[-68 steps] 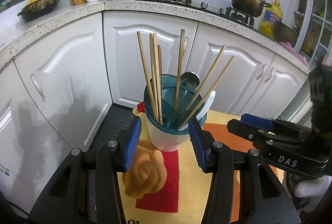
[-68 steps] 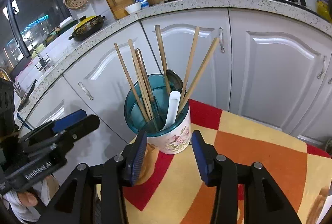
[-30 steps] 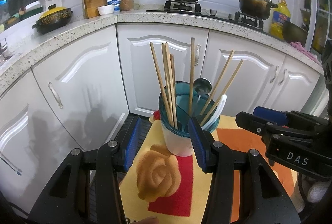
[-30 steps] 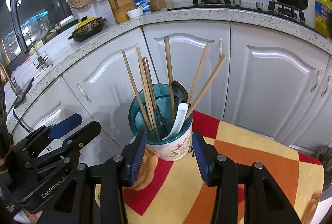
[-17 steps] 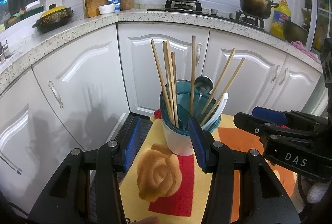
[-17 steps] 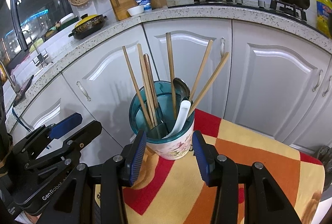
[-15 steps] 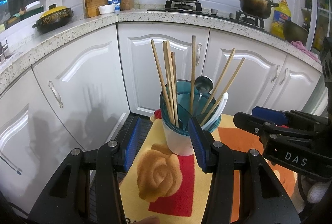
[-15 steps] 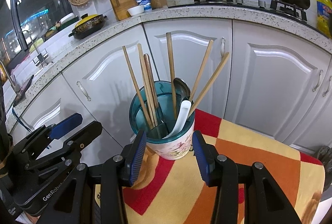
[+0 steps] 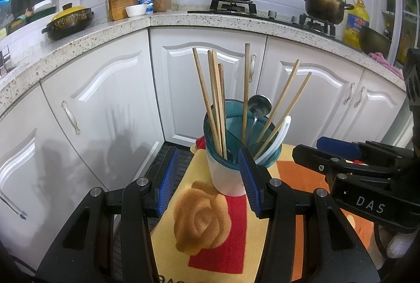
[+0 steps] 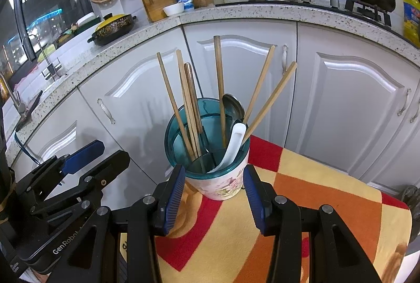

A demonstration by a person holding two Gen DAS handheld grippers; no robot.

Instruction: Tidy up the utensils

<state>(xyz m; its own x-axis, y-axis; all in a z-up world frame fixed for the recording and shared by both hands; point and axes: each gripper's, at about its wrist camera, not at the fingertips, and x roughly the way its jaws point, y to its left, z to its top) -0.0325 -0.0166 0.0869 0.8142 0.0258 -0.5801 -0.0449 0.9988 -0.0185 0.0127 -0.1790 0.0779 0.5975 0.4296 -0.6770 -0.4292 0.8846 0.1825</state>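
A white floral utensil cup with a teal insert [image 9: 228, 172] [image 10: 223, 186] stands near the far corner of a table. It holds several wooden chopsticks [image 9: 208, 102] [image 10: 219, 83], a metal spoon [image 9: 260, 106] [image 10: 232, 106] and a white plastic spoon [image 9: 275, 138] [image 10: 233, 145]. My left gripper [image 9: 207, 178] is open and empty, just short of the cup. My right gripper [image 10: 212, 193] is open and empty, its jaws on either side of the cup's base without touching. Each gripper shows in the other's view, the right [image 9: 341, 159] and the left [image 10: 86, 159].
The table has a red, orange and yellow cloth [image 9: 236, 243] [image 10: 302, 217] with a rose pattern. White kitchen cabinets [image 9: 105, 104] stand close behind under a speckled counter [image 9: 183, 18] with pots, a wok, a knife block and a cutting board.
Both grippers have drawn back a little from the cup and stay open. The cup and the utensils have not moved.
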